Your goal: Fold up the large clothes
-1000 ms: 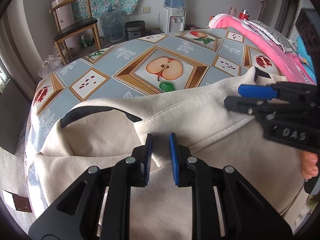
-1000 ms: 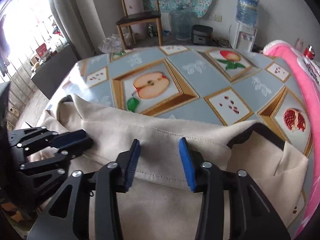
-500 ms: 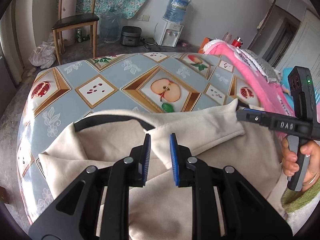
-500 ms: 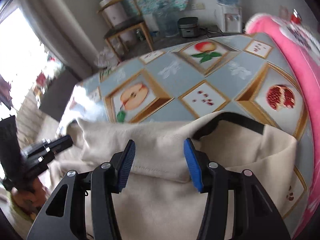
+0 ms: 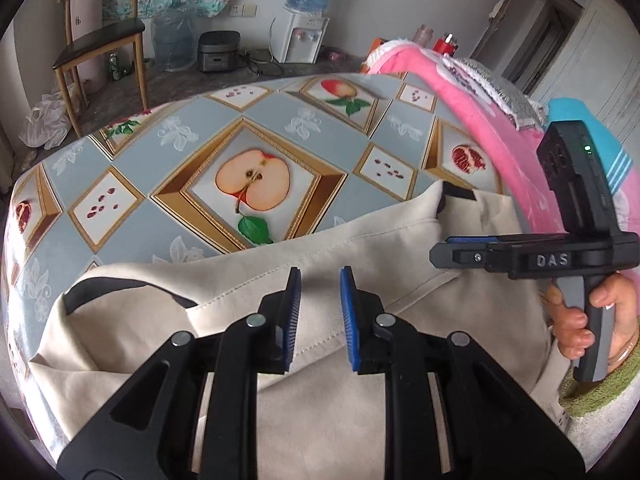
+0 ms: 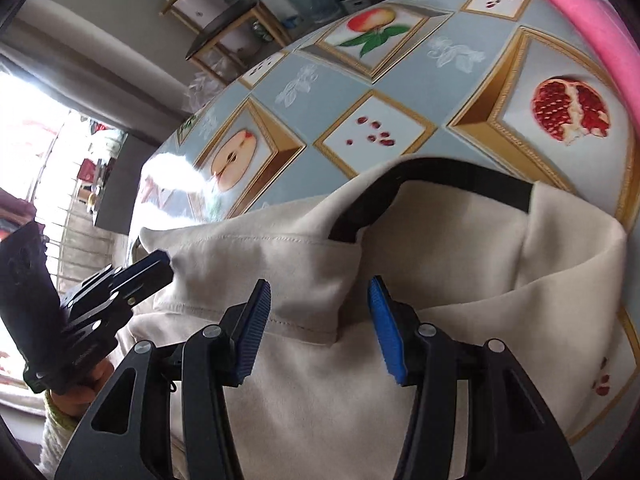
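Observation:
A large beige garment (image 5: 360, 240) with black cuffs lies folded across the near part of the fruit-print table (image 5: 200, 152); it also shows in the right wrist view (image 6: 460, 280). My left gripper (image 5: 320, 316) is open and empty, hovering just over the beige cloth. My right gripper (image 6: 318, 328) is open and empty above a folded beige edge near a black cuff (image 6: 440, 176). The right gripper shows from the side in the left wrist view (image 5: 444, 254), over the cloth's right part. The left gripper shows in the right wrist view (image 6: 160, 268), at the cloth's left corner.
A pink blanket (image 5: 480, 108) lies along the table's right side. A wooden chair (image 5: 100, 36), a water dispenser (image 5: 304, 24) and a rice cooker (image 5: 218, 50) stand on the floor beyond the table's far edge.
Both grippers have drawn back and risen over the cloth. The left jaws have opened a little wider. The right wrist view has tilted and swung right towards the black cuff.

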A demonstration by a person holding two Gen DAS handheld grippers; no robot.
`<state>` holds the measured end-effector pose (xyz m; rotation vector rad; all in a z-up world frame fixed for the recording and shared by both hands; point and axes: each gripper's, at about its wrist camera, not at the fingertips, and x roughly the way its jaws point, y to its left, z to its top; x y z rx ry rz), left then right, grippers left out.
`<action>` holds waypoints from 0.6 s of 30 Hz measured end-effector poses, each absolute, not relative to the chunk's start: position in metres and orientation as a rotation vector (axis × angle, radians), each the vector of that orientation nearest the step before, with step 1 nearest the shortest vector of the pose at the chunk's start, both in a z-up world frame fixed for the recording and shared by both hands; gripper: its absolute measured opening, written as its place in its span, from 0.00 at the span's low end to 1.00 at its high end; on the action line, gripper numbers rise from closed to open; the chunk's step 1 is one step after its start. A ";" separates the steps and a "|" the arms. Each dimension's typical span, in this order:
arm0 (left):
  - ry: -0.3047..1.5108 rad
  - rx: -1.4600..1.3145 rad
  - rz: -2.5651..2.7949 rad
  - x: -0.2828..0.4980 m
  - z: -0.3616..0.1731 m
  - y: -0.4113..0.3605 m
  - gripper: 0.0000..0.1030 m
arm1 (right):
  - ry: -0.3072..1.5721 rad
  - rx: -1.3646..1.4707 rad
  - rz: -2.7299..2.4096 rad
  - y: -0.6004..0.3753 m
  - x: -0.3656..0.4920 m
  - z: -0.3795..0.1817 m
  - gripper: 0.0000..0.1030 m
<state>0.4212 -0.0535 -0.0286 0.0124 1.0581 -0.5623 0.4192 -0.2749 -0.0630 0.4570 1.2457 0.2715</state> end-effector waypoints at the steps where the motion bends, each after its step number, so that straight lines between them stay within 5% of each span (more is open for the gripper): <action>1: 1.063 0.021 -0.556 0.422 -0.032 -0.055 0.18 | 1.243 0.443 0.280 -0.271 0.420 -0.064 0.32; 3: 1.063 0.012 -0.548 0.426 -0.035 -0.056 0.18 | 1.229 0.427 0.277 -0.268 0.421 -0.063 0.13; 5: 1.060 -0.014 -0.543 0.430 -0.033 -0.053 0.18 | 1.193 0.440 0.303 -0.269 0.422 -0.053 0.09; 18: 1.071 0.119 -0.501 0.440 -0.038 -0.064 0.19 | 1.168 0.418 0.319 -0.279 0.427 -0.049 0.08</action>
